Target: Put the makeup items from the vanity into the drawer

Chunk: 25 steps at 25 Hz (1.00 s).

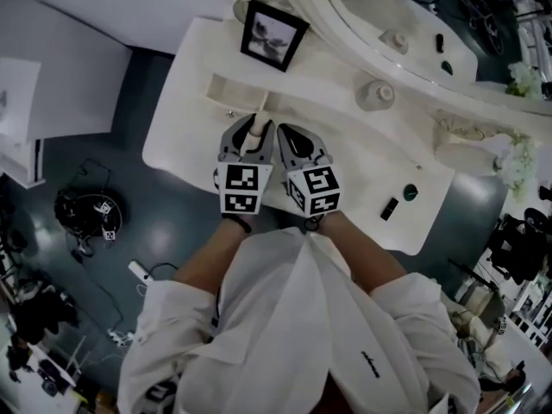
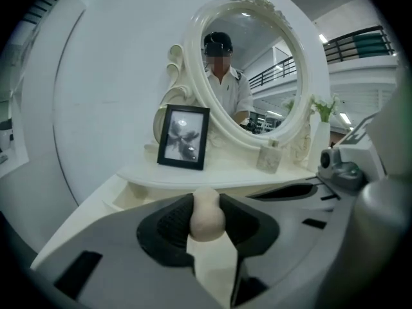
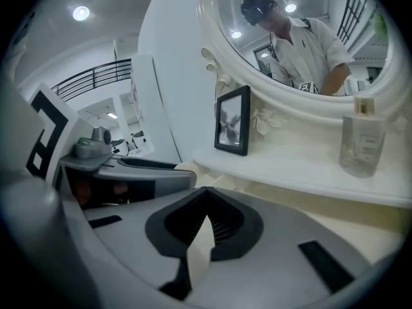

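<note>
My left gripper (image 1: 255, 128) (image 2: 207, 216) is shut on a beige egg-shaped makeup item (image 2: 207, 215) (image 1: 256, 125), which bulges out between the two pads. It hovers just in front of the open drawer (image 1: 222, 87) (image 2: 126, 197) at the vanity's left. Beside it, my right gripper (image 1: 290, 138) (image 3: 205, 219) is shut with nothing in it. A dark round item (image 1: 410, 191) and a small black stick (image 1: 390, 208) lie on the white vanity top (image 1: 362, 171) to the right.
A black picture frame (image 1: 272, 34) (image 2: 183, 136) (image 3: 234, 129) stands on the raised shelf under the oval mirror (image 2: 257, 63). Pale bottles (image 1: 375, 93) (image 3: 362, 143) stand on that shelf. White flowers (image 1: 517, 158) are at the right end. Cables lie on the floor (image 1: 86, 214) to the left.
</note>
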Each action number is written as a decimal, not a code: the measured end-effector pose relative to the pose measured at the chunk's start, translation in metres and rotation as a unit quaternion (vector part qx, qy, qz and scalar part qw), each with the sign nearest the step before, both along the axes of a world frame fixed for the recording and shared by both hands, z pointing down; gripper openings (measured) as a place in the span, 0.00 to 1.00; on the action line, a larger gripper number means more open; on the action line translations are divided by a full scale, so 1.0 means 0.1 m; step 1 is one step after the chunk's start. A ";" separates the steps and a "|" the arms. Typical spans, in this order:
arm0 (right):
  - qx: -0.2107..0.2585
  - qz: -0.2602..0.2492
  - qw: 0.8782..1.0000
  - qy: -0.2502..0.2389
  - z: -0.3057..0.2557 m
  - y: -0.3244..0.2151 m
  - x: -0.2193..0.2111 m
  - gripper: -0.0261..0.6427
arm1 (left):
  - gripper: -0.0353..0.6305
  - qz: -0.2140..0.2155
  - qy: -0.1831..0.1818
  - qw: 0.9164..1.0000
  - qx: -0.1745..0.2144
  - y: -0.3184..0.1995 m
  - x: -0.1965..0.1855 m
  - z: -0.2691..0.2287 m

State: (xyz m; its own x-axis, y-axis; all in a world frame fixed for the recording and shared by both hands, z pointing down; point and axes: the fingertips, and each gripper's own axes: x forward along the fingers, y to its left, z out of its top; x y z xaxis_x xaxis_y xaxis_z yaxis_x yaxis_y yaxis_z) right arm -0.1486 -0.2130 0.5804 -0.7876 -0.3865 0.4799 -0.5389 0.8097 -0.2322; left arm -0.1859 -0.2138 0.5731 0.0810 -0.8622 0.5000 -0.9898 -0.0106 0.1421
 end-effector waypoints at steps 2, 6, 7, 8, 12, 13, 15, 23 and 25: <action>0.004 -0.007 1.000 -0.001 -0.02 -0.04 -0.13 0.07 | 0.27 -0.019 0.000 1.000 0.004 -0.05 -0.17 -0.02; 0.012 -0.011 1.000 -0.003 -0.03 -0.14 -0.31 0.07 | 0.27 -0.050 -0.001 0.999 0.010 -0.16 -0.44 0.00; 0.015 -0.012 1.000 -0.003 -0.03 -0.16 -0.34 0.06 | 0.27 -0.056 -0.001 0.998 0.011 -0.18 -0.50 0.01; 0.017 -0.012 1.000 -0.002 -0.03 -0.19 -0.38 0.07 | 0.27 -0.063 -0.001 0.998 0.010 -0.20 -0.55 0.03; 0.021 -0.012 1.000 0.001 -0.01 -0.29 -0.50 0.07 | 0.27 -0.082 0.003 0.997 0.008 -0.31 -0.70 0.12; 0.021 -0.012 1.000 0.002 0.00 -0.30 -0.51 0.07 | 0.27 -0.084 0.003 0.996 0.005 -0.33 -0.72 0.15; 0.022 -0.013 1.000 0.005 0.01 -0.32 -0.54 0.07 | 0.27 -0.087 0.004 0.996 -0.002 -0.36 -0.74 0.20; 0.019 -0.019 1.000 0.015 0.10 -0.31 -0.59 0.07 | 0.28 -0.090 0.018 0.995 -0.029 -0.40 -0.75 0.36; 0.018 -0.020 1.000 0.016 0.11 -0.29 -0.60 0.07 | 0.29 -0.088 0.018 0.995 -0.035 -0.41 -0.75 0.40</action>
